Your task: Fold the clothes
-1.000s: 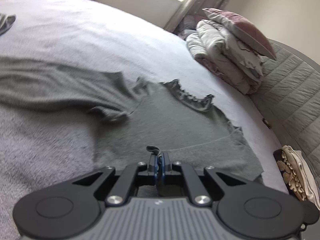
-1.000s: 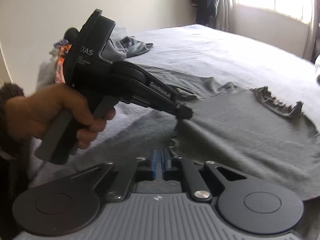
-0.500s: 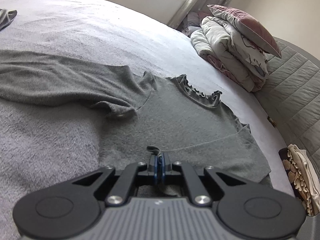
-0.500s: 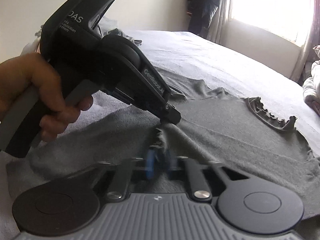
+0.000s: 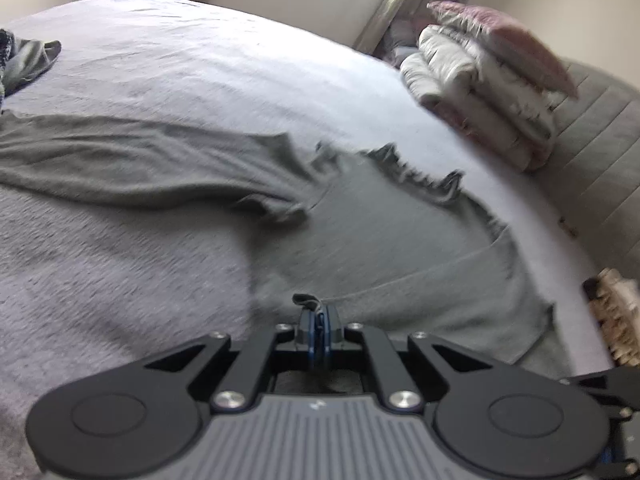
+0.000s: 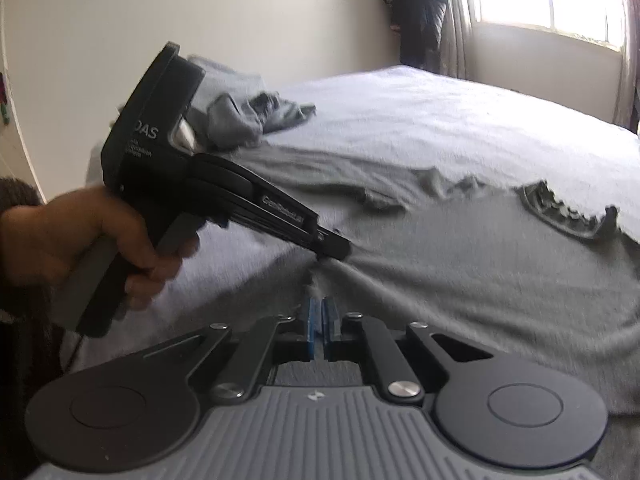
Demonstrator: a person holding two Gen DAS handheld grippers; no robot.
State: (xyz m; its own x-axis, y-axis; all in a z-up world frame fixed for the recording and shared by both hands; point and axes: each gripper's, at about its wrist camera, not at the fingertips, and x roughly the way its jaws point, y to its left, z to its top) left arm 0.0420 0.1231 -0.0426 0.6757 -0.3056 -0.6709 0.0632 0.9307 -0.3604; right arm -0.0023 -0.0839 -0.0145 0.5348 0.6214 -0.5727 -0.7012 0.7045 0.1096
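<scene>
A grey shirt [image 5: 400,240] with a ruffled collar [image 5: 420,176] lies spread on the bed, one long sleeve [image 5: 140,164] stretched out to the left. My left gripper [image 5: 318,316] is shut on a small pinch of the shirt's near edge. In the right wrist view the shirt [image 6: 500,280] fills the right side. There my right gripper [image 6: 319,312] is shut on the same edge, with a tuft of fabric standing up between its blue pads. Just beyond it, the left gripper [image 6: 334,250], held by a hand [image 6: 80,240], pinches the cloth.
The bed [image 5: 200,60] has a pale sheet. A stack of folded bedding topped by a pink pillow [image 5: 480,92] sits at the far right by a quilted headboard [image 5: 600,152]. A crumpled grey garment [image 6: 248,116] lies at the far left. Dark clothes [image 6: 420,12] hang beside the window.
My right gripper's pads have closed on the shirt's edge, close beside the left gripper's pinch. The shirt has bunched a little near the collar and armpit. The left gripper kept its hold.
</scene>
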